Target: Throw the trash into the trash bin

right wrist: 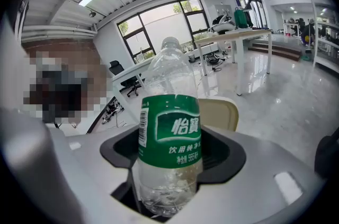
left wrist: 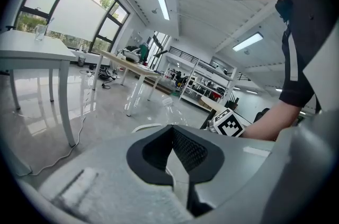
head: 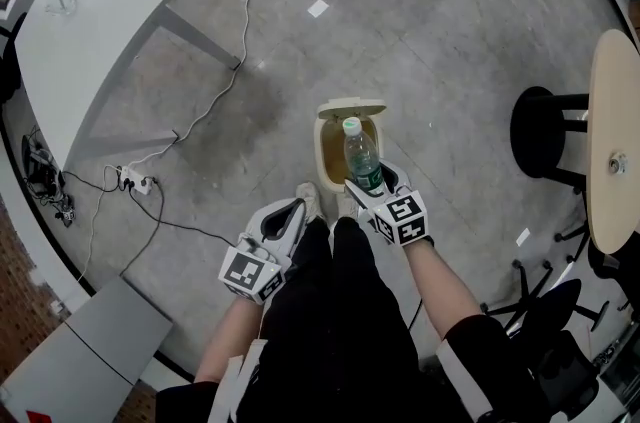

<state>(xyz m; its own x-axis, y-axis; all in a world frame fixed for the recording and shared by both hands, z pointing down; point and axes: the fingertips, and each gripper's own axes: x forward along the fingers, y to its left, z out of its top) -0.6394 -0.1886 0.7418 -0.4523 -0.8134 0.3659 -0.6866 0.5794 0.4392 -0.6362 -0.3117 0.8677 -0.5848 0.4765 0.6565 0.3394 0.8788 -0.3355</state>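
The right gripper [head: 372, 183] grasps a clear water bottle [right wrist: 168, 127], its green label reading 怡寶, above the beige trash bin [head: 321, 143]; the left gripper [head: 291, 215] is clenched and empty.

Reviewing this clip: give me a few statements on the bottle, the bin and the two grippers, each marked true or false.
1. The right gripper holds a clear plastic bottle with a green label. True.
2. The trash bin is closed. False: its lid stands up and the opening shows.
3. The left gripper grips a piece of crumpled paper. False: its jaws are together with nothing between them.
4. A power strip with cables lies on the floor near the white table. True.
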